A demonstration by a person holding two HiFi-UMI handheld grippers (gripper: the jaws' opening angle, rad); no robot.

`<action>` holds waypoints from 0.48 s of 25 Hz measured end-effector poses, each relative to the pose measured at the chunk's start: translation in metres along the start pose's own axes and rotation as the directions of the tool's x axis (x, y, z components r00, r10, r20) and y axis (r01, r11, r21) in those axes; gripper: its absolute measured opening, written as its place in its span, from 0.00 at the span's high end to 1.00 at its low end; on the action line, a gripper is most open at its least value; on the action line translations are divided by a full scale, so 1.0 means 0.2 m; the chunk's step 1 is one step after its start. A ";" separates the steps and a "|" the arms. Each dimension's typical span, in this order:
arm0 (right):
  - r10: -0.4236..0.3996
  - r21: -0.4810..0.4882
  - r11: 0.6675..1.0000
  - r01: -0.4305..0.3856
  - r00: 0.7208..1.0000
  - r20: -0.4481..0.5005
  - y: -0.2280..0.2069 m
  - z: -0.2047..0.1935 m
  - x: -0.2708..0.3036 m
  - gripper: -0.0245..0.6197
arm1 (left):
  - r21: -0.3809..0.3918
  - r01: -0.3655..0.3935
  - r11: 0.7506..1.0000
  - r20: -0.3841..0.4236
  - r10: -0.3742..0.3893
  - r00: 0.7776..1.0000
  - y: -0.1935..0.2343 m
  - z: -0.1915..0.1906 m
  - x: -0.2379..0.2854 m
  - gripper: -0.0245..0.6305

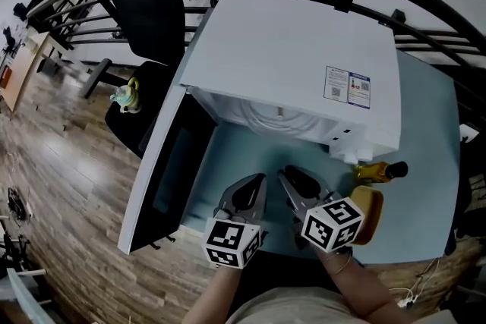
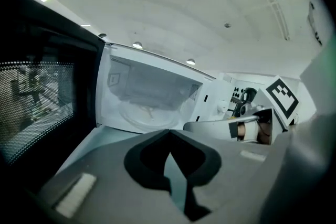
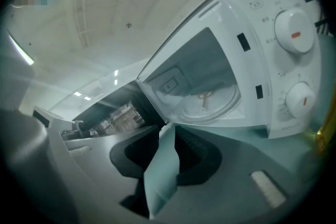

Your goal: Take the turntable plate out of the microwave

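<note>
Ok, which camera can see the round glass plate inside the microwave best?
The right gripper view: the turntable plate lies nearly whole in the open microwave, its middle hub showing. The left gripper view shows it fainter, near edge hidden by the left gripper. In the head view the microwave's roof mostly hides it.

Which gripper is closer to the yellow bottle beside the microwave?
Right. The right gripper sits just left of the bottle; the left gripper is farther away, on the right gripper's other side, toward the open microwave door.
</note>
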State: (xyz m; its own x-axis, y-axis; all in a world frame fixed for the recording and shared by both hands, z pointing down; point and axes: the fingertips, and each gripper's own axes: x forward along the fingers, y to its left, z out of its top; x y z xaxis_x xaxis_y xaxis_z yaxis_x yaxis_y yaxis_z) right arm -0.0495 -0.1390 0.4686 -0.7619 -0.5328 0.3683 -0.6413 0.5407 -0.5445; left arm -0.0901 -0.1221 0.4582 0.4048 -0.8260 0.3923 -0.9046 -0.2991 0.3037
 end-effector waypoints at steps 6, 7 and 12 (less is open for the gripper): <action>-0.013 0.214 0.977 -0.005 0.996 0.084 -0.06 0.03 0.13 0.74 | 0.003 0.007 1.000 -0.029 -0.007 1.000 0.08 -0.01 0.02 0.96; -0.006 0.255 0.967 -0.021 0.995 0.103 -0.07 0.04 0.15 0.71 | 0.003 0.013 1.000 -0.032 -0.013 0.999 0.09 -0.01 0.02 0.96; -0.031 0.428 0.903 -0.036 0.988 0.149 -0.15 0.01 0.23 0.66 | -0.004 0.048 0.999 -0.036 -0.048 0.998 0.13 -0.03 0.05 0.96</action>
State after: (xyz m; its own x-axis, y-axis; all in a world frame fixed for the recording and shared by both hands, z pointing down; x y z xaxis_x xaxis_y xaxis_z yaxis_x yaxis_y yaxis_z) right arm -0.0652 -0.1807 0.5005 -0.7195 -0.6405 0.2686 -0.5124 0.2284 -0.8278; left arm -0.1078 -0.1352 0.4756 0.4520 -0.7929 0.4086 -0.8838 -0.3361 0.3256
